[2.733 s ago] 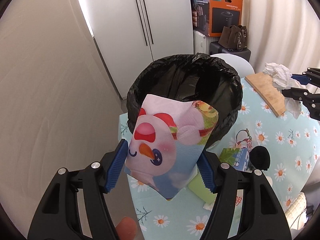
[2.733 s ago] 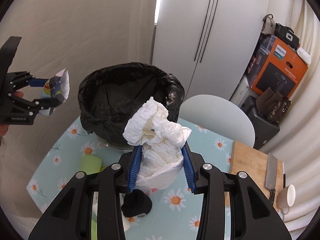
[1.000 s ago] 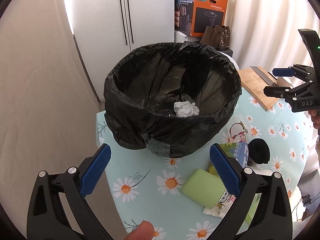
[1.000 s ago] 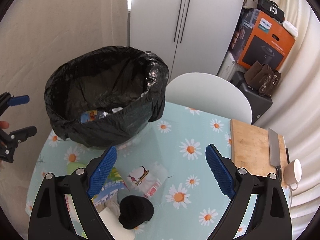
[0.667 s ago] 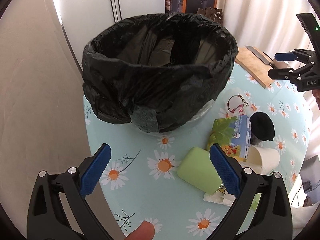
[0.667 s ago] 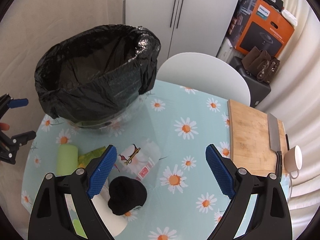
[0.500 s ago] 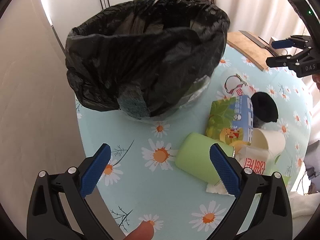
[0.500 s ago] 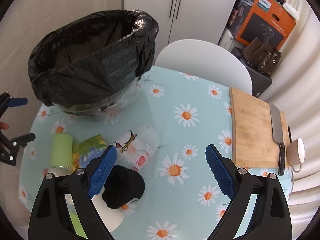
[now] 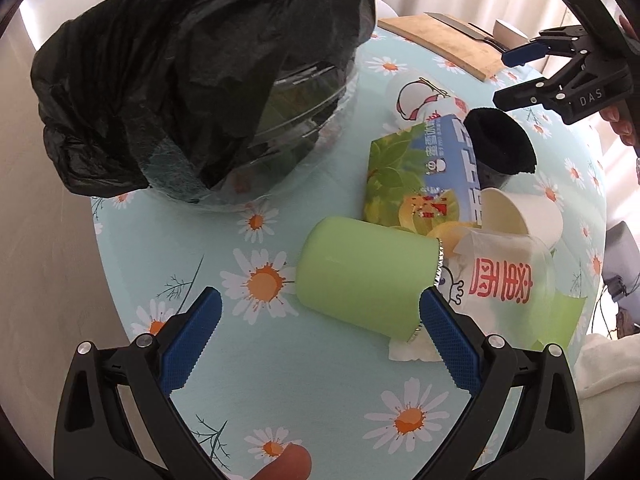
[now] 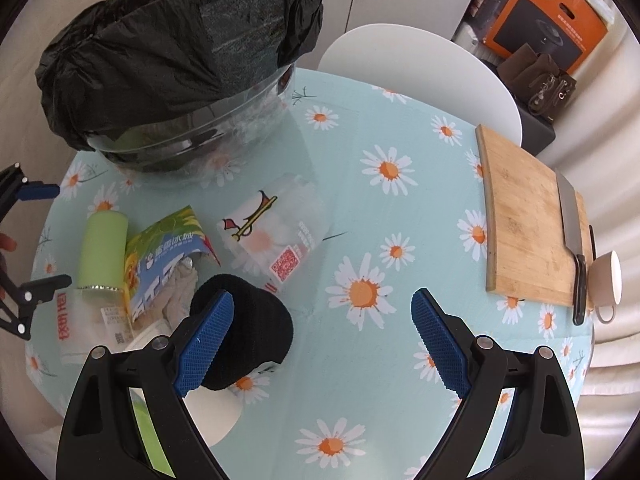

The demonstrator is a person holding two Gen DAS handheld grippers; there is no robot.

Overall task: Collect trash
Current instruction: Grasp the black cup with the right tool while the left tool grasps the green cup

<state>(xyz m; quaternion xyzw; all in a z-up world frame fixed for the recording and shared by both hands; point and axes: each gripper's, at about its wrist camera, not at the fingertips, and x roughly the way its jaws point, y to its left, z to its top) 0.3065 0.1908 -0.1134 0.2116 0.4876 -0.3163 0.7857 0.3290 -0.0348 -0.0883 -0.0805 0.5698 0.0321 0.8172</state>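
now both grippers hang empty with jaws spread wide: left gripper (image 9: 316, 336) just above the green cylinder (image 9: 366, 276), right gripper (image 10: 320, 330) beside the black cap (image 10: 244, 334). trash lies clustered on the daisy tablecloth (image 10: 360, 216) near the bag-lined bin (image 10: 176, 44): printed carton (image 9: 420, 176), white paper cup (image 9: 524, 216), clear wrapper (image 10: 276, 232).

Knife (image 10: 570, 216) on cutting board (image 10: 520, 216) — mug (image 10: 606, 278) beside.
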